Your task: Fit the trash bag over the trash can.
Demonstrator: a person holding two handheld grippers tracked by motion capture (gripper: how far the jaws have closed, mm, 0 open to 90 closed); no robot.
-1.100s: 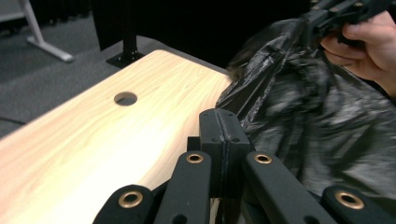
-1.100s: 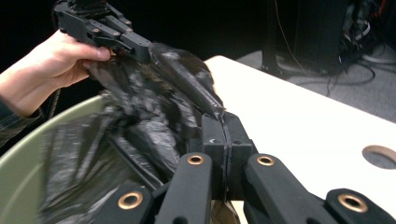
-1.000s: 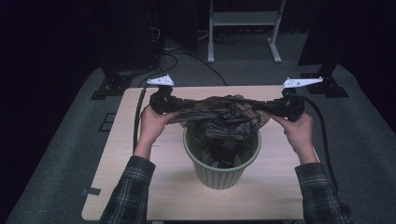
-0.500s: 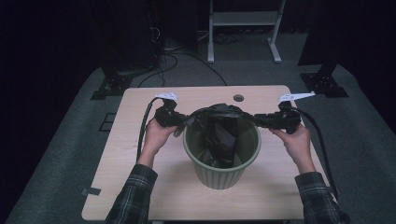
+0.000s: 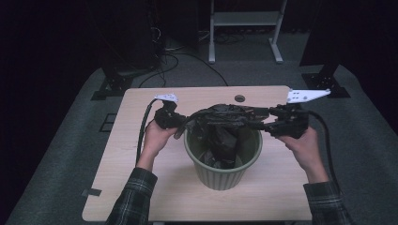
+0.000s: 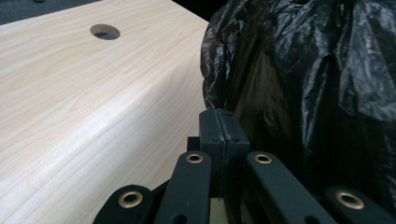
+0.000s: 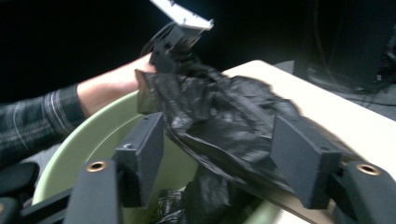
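Observation:
A green ribbed bin (image 5: 220,174) stands mid-table with a black plastic bag (image 5: 224,131) hanging into it. My left gripper (image 5: 180,123) at the bin's left rim is shut on the bag's edge; its own view has the jaws pressed together (image 6: 223,126) beside the bag (image 6: 317,93). At the right rim my right gripper (image 5: 263,119) has just been opening. Its jaws (image 7: 219,154) stand wide apart with the bag (image 7: 224,121) lying loose between them, and the pads do not press it. Beyond the bin (image 7: 93,140) is the left gripper (image 7: 161,63).
The bin sits on a pale wooden table (image 5: 141,187) with a round hole (image 5: 240,98) near its far edge. Black stand bases (image 5: 115,86) and a white frame (image 5: 244,28) stand on the grey floor behind. Cables trail from both grippers.
The bag, held stretched above the bin a second ago, has sunk into it as both hands came down. The right gripper's jaws have opened off the bag and moved slightly right.

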